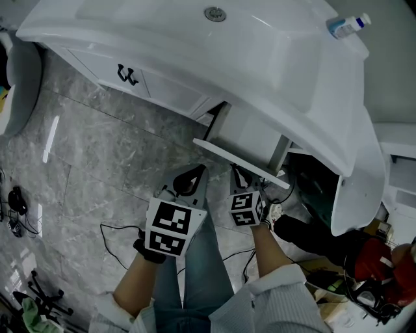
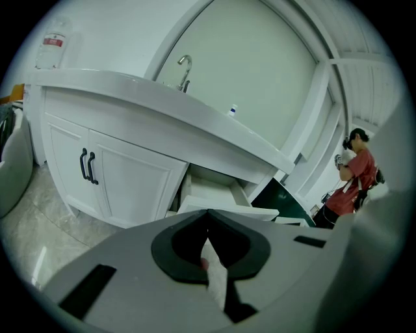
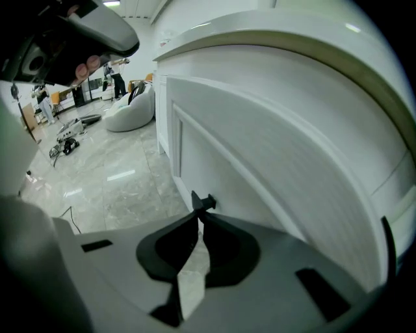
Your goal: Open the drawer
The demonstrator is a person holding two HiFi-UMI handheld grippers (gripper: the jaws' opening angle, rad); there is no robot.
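From the head view, one white glossy vanity (image 1: 305,78) carries one round metal drain (image 1: 215,13) and one small plastic bottle (image 1: 348,26) lying on its rim. Two curved black door handles (image 1: 128,76) sit side by side on the cabinet doors. The single white panelled drawer (image 1: 240,162) stands pulled part-way out beneath the basin. Two grippers, each with one square-marker cube, reach towards it from below. The left gripper (image 1: 194,175) stops short of the drawer front, while the right gripper (image 1: 242,174) is at its edge, and both forearms angle downward.

In the left gripper view, the left gripper (image 2: 208,213) has its dark jaws pressed together on nothing (the open drawer (image 2: 218,195) lies beyond them). One chrome tap (image 2: 184,70) and one person in a red top (image 2: 354,175) can be seen.

In the right gripper view, the right gripper (image 3: 198,218) is clenched on the small black handle (image 3: 203,202), which juts from the drawer's smooth framed front (image 3: 273,169). Grey marbled floor tiles (image 3: 123,182) shine behind.
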